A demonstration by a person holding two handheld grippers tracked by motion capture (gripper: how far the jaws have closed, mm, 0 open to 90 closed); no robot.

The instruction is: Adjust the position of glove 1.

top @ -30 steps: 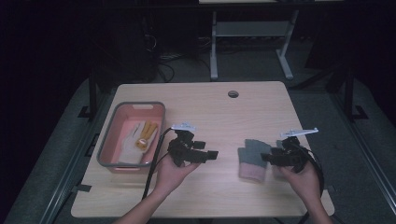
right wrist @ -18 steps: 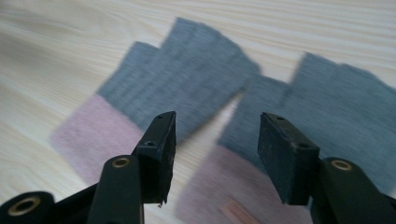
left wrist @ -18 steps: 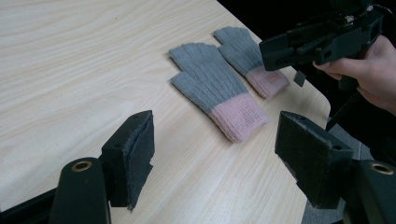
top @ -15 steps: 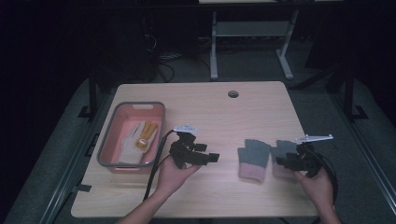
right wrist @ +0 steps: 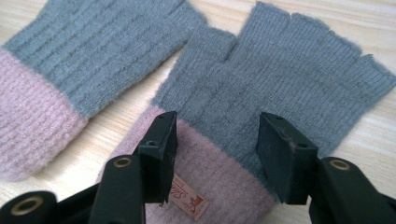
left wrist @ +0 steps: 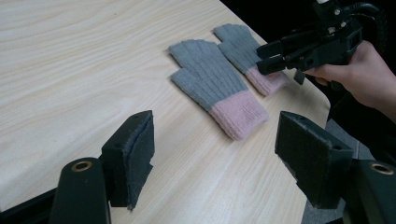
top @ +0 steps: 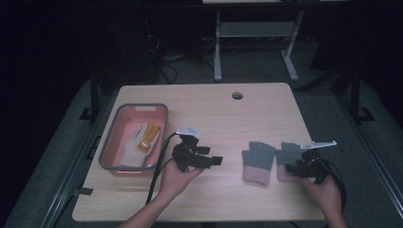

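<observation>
The right gripper point(top: 291, 167) hangs over the pink cuff of the right-hand grey-and-pink knitted fingerless glove point(right wrist: 280, 79), nearest the person's edge of the pale wooden table point(top: 228, 114). Its jaws have just been closing and stand one on each side of the cuff, where a small tan label point(right wrist: 189, 201) is sewn; the pads do not press the wool, so nothing is held. Just beside this glove, toward the table's middle, lies the second grey-and-pink knitted glove point(top: 256, 161), flat, cuff toward the person, with a narrow strip of wood between the two. Farther from the right-hand glove, past the second one, the left gripper point(top: 216, 160) rests in the person's left hand point(top: 177, 179) with its jaws wide apart and empty, pointing toward the gloves. Farthest off stands a pink rectangular plastic tub with a grey rim point(top: 110, 142), holding a white and a yellow item too small to tell.
</observation>
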